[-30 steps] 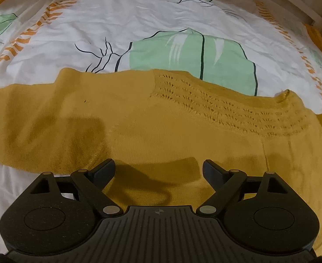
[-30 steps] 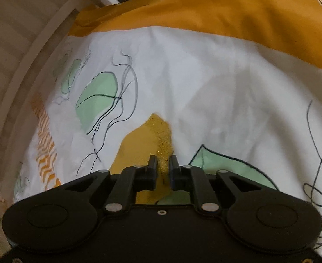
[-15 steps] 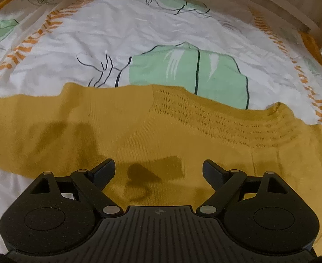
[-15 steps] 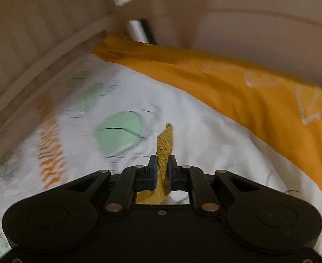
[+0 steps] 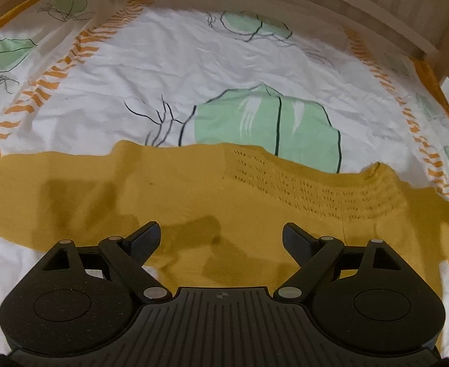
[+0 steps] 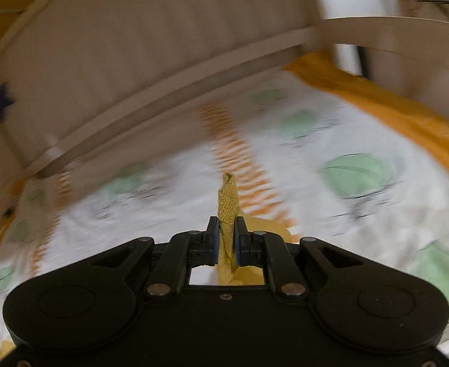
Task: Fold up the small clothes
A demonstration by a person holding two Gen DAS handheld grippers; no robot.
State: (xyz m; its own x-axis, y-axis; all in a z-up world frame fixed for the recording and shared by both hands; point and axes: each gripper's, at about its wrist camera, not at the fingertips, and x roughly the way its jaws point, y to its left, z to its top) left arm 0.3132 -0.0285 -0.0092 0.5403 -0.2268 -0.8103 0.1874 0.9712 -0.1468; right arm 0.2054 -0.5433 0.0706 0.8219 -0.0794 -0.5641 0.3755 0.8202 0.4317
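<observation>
Mustard knit sweater (image 5: pixel 194 202) lies spread flat on the leaf-print bedsheet (image 5: pixel 194 70), inside a wooden bed frame (image 5: pixel 346 3). Left gripper (image 5: pixel 221 238) hovers over it, jaws wide apart, gripping nothing. Right gripper (image 6: pixel 226 238) pinches a bunched strip of the sweater's fabric (image 6: pixel 228 208), lifted above the sheet; view blurred.

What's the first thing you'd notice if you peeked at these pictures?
A big mustard-yellow sweater lies spread across a white bedsheet printed with green leaves and orange stripes. The left gripper hangs wide open just above it. In the right wrist view, the right gripper is pinched shut on a strip of the same yellow knit, with the bed behind it blurred.
</observation>
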